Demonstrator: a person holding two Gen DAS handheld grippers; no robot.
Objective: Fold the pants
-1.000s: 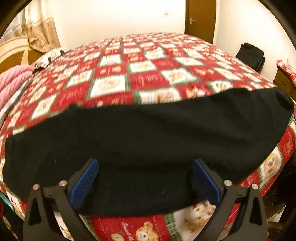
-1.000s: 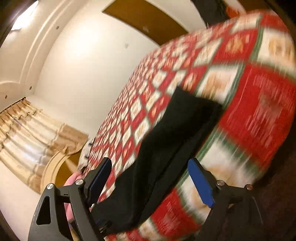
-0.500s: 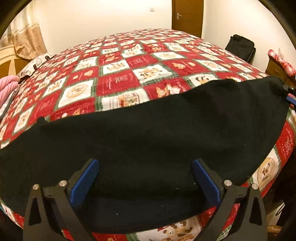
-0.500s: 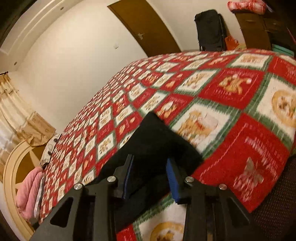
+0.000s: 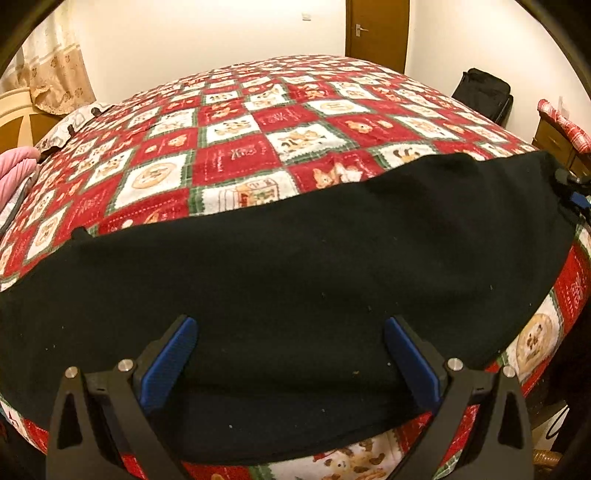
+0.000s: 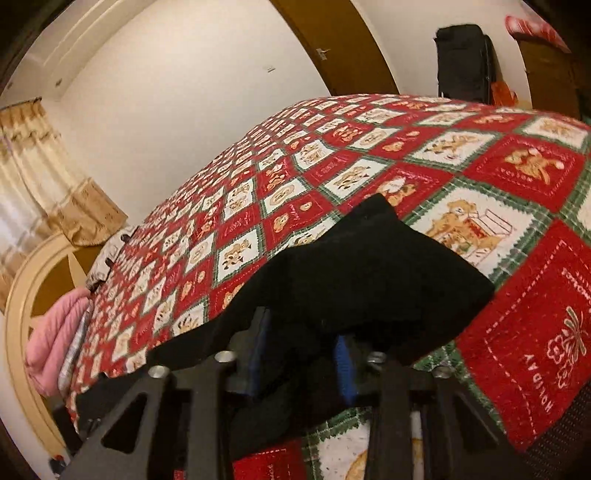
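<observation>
The black pants [image 5: 295, 266] lie stretched across the near edge of the bed, on the red and white patchwork quilt [image 5: 236, 155]. My left gripper [image 5: 291, 350] is open, its blue pads wide apart over the near edge of the pants, holding nothing. In the right wrist view my right gripper [image 6: 301, 354] is shut on the right end of the pants [image 6: 362, 266], with black cloth bunched between the blue pads. That gripper also shows at the far right of the left wrist view [image 5: 574, 192].
A pink pillow [image 6: 55, 339] and cream headboard [image 6: 22, 295] are at the left. A black bag [image 5: 484, 92] stands by the wall, a wooden dresser [image 5: 557, 140] at the right, a brown door [image 5: 376, 33] at the back.
My right gripper has closed from wide open onto the right end of the pants. My left gripper has stayed open and tilted up a little over the pants.
</observation>
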